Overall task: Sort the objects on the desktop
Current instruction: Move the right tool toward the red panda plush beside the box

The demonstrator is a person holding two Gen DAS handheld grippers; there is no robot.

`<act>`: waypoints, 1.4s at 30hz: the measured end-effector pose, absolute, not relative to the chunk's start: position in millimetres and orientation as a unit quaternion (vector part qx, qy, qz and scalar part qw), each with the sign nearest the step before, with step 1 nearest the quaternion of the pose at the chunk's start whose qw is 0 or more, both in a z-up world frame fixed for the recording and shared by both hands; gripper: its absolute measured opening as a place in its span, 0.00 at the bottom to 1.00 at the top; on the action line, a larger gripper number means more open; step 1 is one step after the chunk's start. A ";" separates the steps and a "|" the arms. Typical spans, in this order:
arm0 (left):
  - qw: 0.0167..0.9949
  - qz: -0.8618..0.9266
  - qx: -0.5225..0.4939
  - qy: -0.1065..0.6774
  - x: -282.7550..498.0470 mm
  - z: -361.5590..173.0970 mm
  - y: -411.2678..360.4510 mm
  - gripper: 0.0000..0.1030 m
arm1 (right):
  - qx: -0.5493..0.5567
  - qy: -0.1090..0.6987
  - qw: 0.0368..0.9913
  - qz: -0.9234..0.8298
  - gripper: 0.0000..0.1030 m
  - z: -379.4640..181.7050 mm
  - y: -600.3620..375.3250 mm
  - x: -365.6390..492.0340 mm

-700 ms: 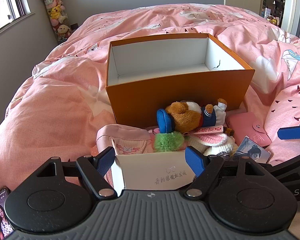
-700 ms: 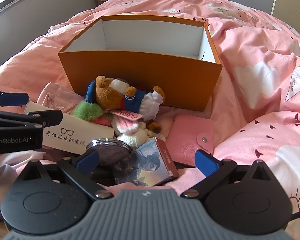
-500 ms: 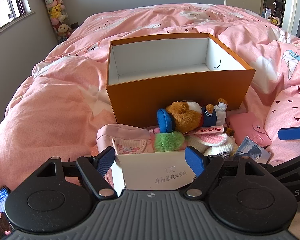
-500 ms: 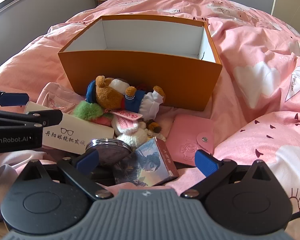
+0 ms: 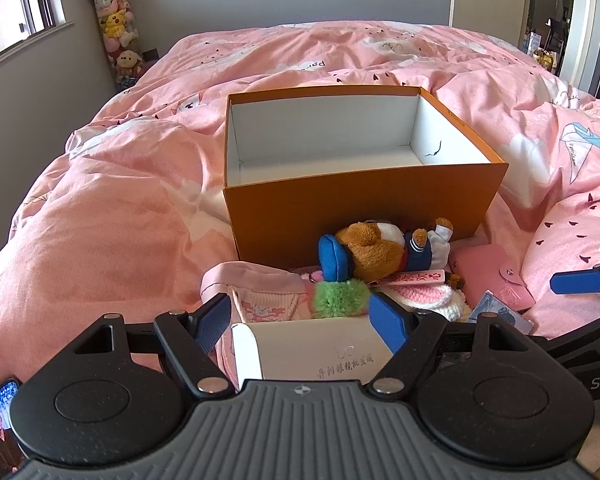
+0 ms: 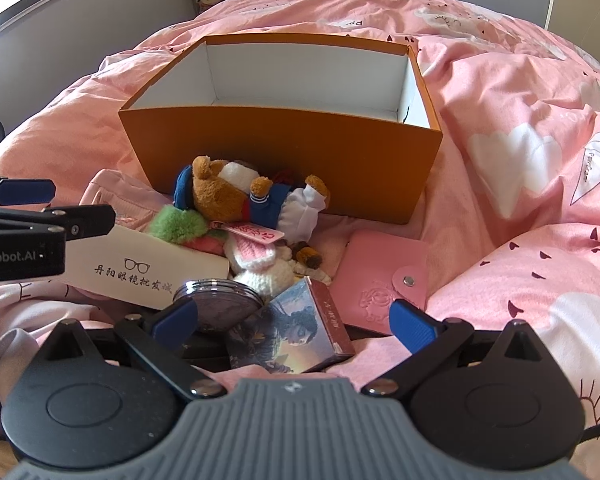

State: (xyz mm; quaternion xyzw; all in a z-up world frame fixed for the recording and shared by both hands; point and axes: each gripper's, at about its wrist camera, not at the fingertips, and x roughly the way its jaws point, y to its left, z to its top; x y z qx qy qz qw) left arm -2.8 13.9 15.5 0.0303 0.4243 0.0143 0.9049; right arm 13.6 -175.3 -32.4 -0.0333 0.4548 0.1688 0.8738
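Note:
An orange box [image 5: 360, 216] with a white, empty inside stands on the pink duvet. In front of it lie a brown plush bear [image 5: 376, 244], a green pompom [image 5: 336, 298], a pink pouch [image 5: 252, 284] and a pink wallet [image 5: 492, 276]. My left gripper [image 5: 302, 322] is open, its fingers either side of a white glasses case [image 5: 312, 352]. My right gripper [image 6: 294, 322] is open over a picture card box [image 6: 296, 332] and a round silver compact [image 6: 216, 304]. The right wrist view also shows the box [image 6: 284, 152], bear [image 6: 236, 196], wallet [image 6: 380, 280] and case [image 6: 148, 268].
The rumpled pink duvet [image 5: 120, 220] covers the bed on all sides. A lit phone [image 5: 0, 420] lies at the lower left. A column of plush toys [image 5: 114, 28] stands in the far left corner by the window. A knitted pink-and-white toy [image 6: 268, 268] lies among the pile.
The scene sits a little lower in the left wrist view, so that gripper has tipped up slightly. The right view is almost unchanged. Both grippers stay open and nothing has been grasped.

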 end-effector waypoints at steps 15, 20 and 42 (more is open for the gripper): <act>0.884 -0.036 0.005 0.467 31.1 26.5 50.5 0.41 | -0.048 0.465 0.860 0.206 0.69 -19.9 -179.8 49.0; 0.874 -0.061 0.047 0.479 42.0 22.7 49.4 0.39 | -0.059 0.471 0.850 0.229 0.68 -22.8 -165.0 62.6; 0.834 -0.148 0.131 0.515 67.4 11.4 32.9 0.59 | -0.121 0.483 0.817 0.291 0.68 -37.1 -122.9 101.5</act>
